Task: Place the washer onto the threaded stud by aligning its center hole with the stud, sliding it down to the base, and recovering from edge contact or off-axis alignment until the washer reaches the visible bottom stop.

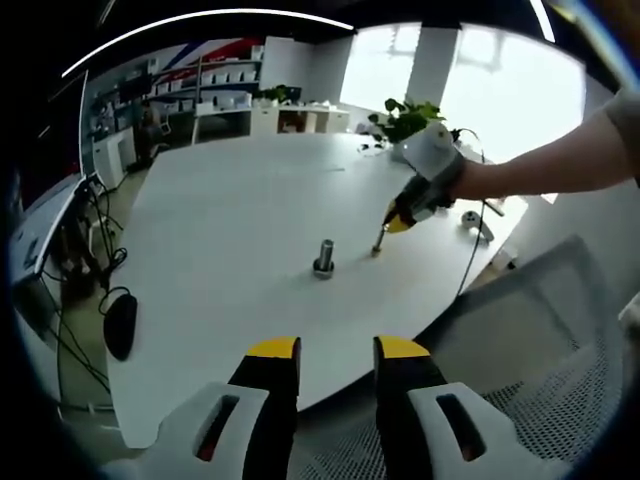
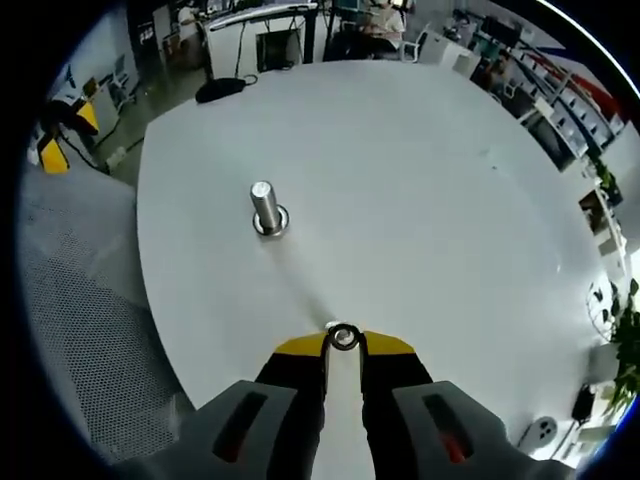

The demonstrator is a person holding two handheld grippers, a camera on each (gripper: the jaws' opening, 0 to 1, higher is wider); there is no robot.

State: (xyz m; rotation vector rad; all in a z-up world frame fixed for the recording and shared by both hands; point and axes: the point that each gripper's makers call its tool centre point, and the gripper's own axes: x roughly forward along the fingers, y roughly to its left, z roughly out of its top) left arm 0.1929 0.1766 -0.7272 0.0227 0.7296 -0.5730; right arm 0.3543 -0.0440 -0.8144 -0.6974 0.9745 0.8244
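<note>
Early in the task, by the look of it: washer (image 2: 343,337) picked up or just being gripped, not yet on the stud.

In the right gripper view, right tool (image 2: 343,342) narrowed to a thin slot, yellow tips pinching the small silver ring at its very front, low over the white counter (image 2: 420,180). Threaded stud (image 2: 266,209) upright on its base nut toward 11 o'clock from the washer, well apart from it, nothing on its shaft. Cannot tell whether the ring hangs clear of the counter or touches it.

In the left gripper view, same stud (image 1: 324,257) near the middle of the counter (image 1: 220,220), bare on top. Right tool (image 1: 385,232) at 2 o'clock of the stud, near it but not over it, tip pointed down at the surface, held by a hand (image 1: 470,180) reaching in from 3 o'clock. Left tool (image 1: 336,362) at 6 o'clock, jaws parted with a clear gap and gripping nothing, hanging back off the counter edge.

Left to do, judged from this: lift, carry the ring across to the stud top, line hole with shaft, slide down to the nut at the base. Likely trouble: ring held on edge in the tips may meet the stud tilted and catch on the threads.
</note>
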